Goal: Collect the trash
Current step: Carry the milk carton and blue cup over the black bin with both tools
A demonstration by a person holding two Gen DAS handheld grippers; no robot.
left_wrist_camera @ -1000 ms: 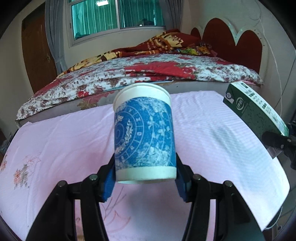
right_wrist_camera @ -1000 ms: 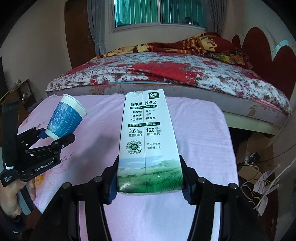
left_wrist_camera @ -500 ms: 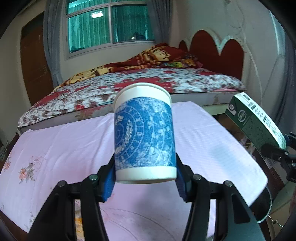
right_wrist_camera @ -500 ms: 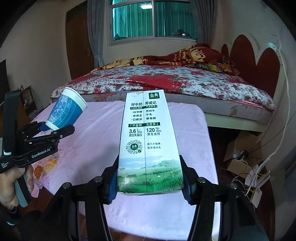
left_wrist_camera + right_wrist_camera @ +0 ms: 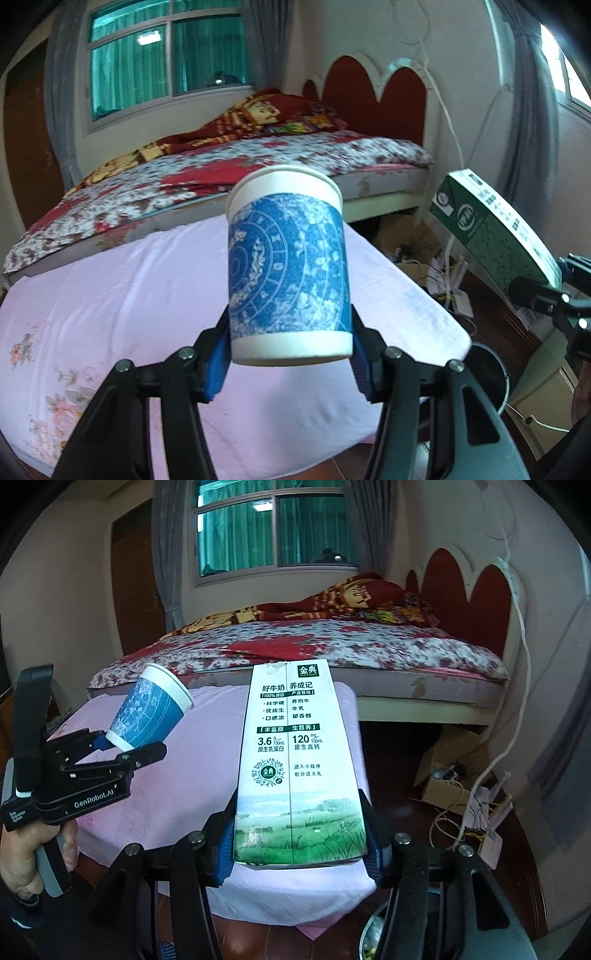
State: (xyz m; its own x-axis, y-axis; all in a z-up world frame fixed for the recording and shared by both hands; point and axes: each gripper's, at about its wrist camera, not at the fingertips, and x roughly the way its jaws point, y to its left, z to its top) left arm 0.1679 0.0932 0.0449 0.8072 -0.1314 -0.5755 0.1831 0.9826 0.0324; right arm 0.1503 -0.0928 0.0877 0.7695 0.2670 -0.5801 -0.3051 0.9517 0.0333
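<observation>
A blue-patterned paper cup (image 5: 288, 266) with a white rim is clamped at its base between the blue pads of my left gripper (image 5: 290, 363), held in the air over the pink-covered table. From the right wrist view the same cup (image 5: 149, 712) tilts up to the right in the left gripper (image 5: 122, 747), which a hand (image 5: 22, 853) carries. My right gripper (image 5: 301, 853) is shut on a tall green and white milk carton (image 5: 301, 764), gripped near its bottom. That carton (image 5: 491, 236) also shows at the right of the left wrist view.
A table under a pink cloth (image 5: 177, 797) lies below and ahead of both grippers. Beyond it stands a bed (image 5: 314, 653) with a floral cover. A round dark bin (image 5: 487, 373) sits on the floor off the table's right corner. Cables and a cardboard box (image 5: 447, 771) clutter the floor at right.
Both grippers have swung right and back with their loads: the table now fills less of each view, and the floor and bin at its right corner have come into sight.
</observation>
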